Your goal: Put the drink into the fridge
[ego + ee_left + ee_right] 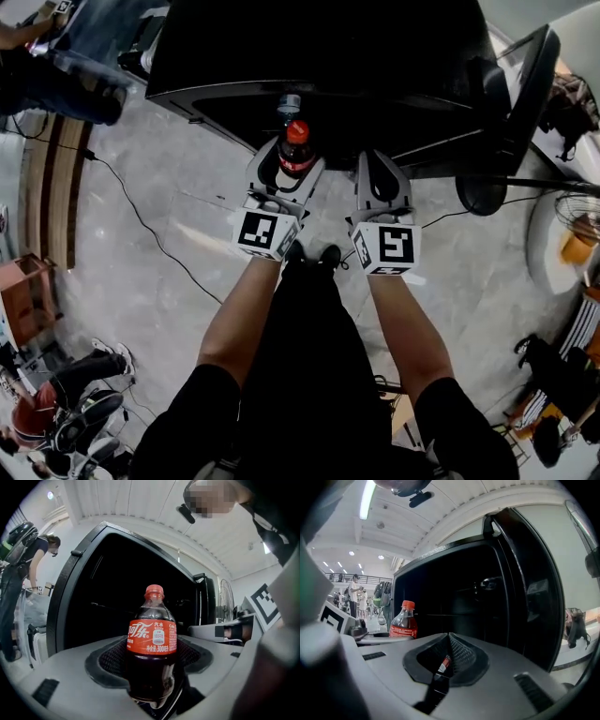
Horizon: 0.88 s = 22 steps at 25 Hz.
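The left claw is clamped on a small cola bottle, gripping the dark lower body below the red label, with the red cap up and the bottle standing straight. It is held in the air just in front of the open fridge, not yet inside. The door stands swung out on the person's right. The right claw is closed on nothing and hangs beside the left 1, near the opening.

The step in hand looks like carrying the bottle in. The inside is very dark; only a faint shelf line shows, so the level should be judged slowly. Keep the bottle upright, bring its base in above the shelf, lower until it stands flat, and only then let the left claw go. The right claw is best kept clear of the door edge.
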### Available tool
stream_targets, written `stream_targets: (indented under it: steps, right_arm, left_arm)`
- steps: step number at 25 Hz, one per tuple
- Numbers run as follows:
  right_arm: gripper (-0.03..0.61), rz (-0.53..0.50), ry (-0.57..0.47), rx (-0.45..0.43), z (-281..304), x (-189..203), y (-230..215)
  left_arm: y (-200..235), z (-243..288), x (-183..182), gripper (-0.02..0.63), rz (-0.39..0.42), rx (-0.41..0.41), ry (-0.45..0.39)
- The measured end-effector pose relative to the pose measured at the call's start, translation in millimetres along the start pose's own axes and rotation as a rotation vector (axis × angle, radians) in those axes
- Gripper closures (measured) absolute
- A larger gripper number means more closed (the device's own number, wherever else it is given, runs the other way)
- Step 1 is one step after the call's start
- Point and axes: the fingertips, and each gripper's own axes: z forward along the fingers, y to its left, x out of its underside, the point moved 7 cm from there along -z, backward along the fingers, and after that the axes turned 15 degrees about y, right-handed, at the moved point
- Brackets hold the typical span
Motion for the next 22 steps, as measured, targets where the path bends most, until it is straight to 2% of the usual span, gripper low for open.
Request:
stream_targets:
  steps: [4,11,16,22]
  right_arm:
    - [0.557,0.011,0.000,0.001,10,10,-9]
    - [0.557,0.026,-0.003,0.012,38,15,-14]
    - [0.557,0.018,-0.009,0.013,47,15,-17]
    - [0.557,0.019,-0.005,0.016,53,25,-21]
  left_arm:
    - [8,21,13,0.291,0.036,-0.018,-0.017]
    - [33,55,28,0.291,0.043,-0.038,-0.035]
    - [45,80,28,0.291,0.040,-0.048,-0.068]
    - [49,103,26,0.291,0.043,-0.049,-0.062]
